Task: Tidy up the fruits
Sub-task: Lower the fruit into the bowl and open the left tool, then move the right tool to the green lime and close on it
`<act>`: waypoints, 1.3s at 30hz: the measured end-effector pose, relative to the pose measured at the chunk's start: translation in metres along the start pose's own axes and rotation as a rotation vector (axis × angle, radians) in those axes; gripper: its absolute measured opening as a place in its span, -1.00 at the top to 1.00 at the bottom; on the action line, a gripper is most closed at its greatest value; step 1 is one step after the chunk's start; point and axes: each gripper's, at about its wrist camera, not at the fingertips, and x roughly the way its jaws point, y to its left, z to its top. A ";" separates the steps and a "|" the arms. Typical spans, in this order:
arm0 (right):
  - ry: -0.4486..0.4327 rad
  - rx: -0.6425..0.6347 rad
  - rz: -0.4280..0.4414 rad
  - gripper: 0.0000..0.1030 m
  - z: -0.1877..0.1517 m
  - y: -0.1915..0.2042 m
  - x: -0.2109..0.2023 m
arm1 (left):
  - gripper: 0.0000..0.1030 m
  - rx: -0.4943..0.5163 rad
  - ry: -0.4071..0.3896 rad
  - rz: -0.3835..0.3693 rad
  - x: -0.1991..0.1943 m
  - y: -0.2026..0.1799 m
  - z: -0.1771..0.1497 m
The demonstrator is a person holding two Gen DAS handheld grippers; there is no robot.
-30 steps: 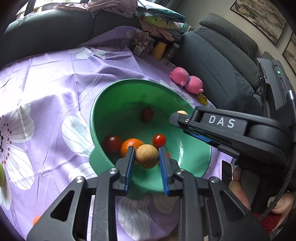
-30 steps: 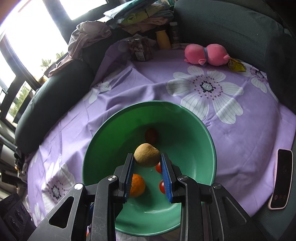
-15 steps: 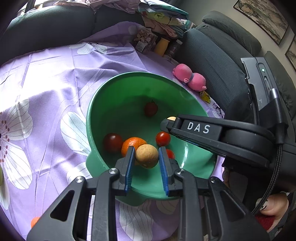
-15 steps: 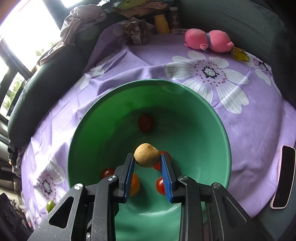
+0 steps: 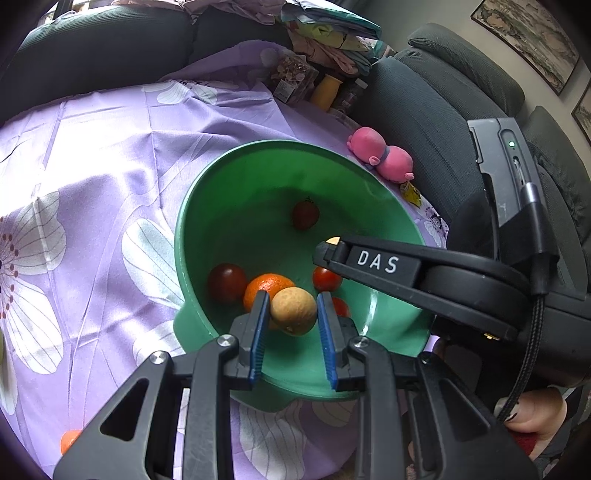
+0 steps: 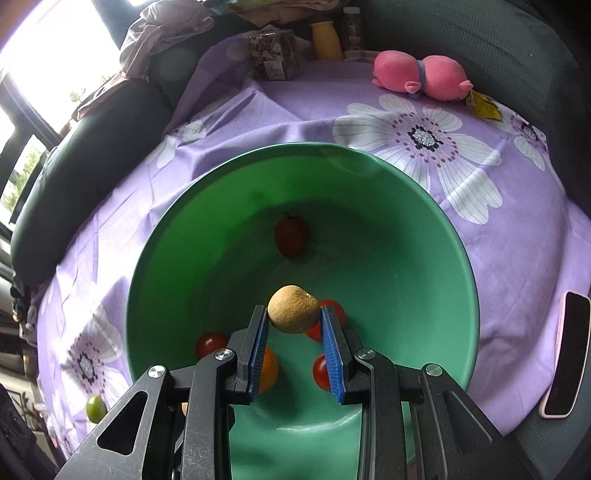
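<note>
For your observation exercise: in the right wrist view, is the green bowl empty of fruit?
No. The green bowl already holds several fruits, including a strawberry and an orange.

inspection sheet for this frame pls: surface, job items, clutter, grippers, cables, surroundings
Surface: purple flowered cloth, creased.
Job's things: green bowl holds an orange, a strawberry and several tomatoes; a green fruit and an orange fruit lie on the cloth outside the bowl.
Clutter: pink plush toy, yellow bottle, snack pack, phone at the cloth's edge.
Grippers: left gripper and right gripper are each shut on a tan round fruit, over the bowl.
Cables: black braided cable on the right gripper.
Surroundings: dark sofa, piled clothes, window, framed pictures.
</note>
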 end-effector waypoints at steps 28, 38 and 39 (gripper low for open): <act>0.022 -0.424 0.500 -0.10 -0.048 0.146 -0.032 | -0.63 -0.513 -0.507 0.418 -0.221 0.147 -0.033; 0.264 -0.587 0.429 -0.10 -0.113 0.238 0.039 | -0.64 -0.580 -0.464 0.611 -0.227 0.174 -0.043; 0.266 -0.575 0.412 -0.10 -0.114 0.240 0.044 | -0.64 -0.568 -0.452 0.618 -0.225 0.175 -0.042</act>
